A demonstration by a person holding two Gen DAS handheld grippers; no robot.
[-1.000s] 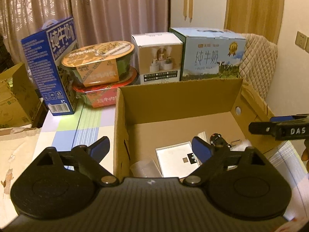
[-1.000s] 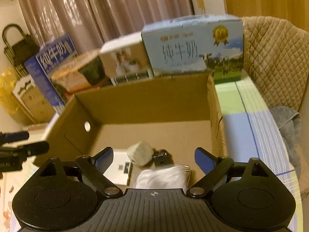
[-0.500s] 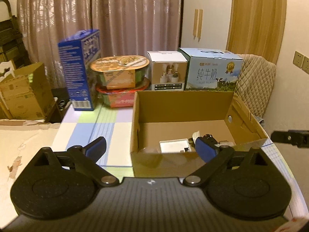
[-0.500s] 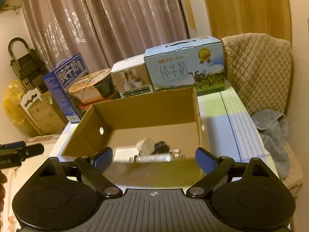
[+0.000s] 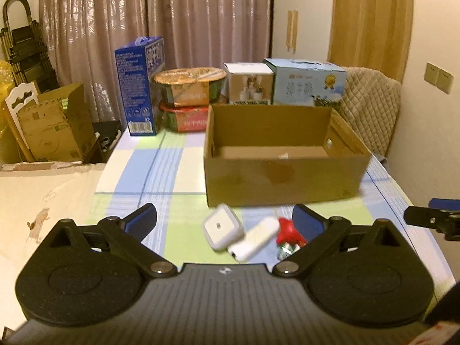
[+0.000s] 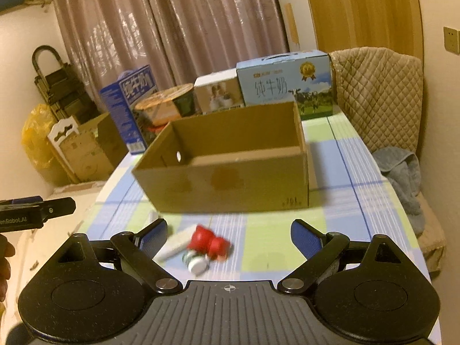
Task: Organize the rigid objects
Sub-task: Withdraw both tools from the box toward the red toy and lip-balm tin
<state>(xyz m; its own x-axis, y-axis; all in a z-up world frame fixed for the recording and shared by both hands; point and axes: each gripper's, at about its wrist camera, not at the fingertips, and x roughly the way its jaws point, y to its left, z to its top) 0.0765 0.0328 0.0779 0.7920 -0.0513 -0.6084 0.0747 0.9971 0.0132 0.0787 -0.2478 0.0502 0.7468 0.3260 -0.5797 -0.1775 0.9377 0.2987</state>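
Cardboard box [image 5: 283, 178] stands on the checked table [image 5: 161, 172]; just before it lie a white square [image 5: 222, 227], a white stick [image 5: 254, 239] and a red toy [image 6: 209, 242]. Left tool [image 5: 224, 221] is opening, right tool [image 6: 228, 234] released, nothing between either's jaws.

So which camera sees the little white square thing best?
The left wrist view. The white square thing lies whole and unblocked on the table in front of the cardboard box. In the right wrist view only a white sliver shows beside a finger of the right hand-held gripper.

Warm dim light; blur; fisheye warp
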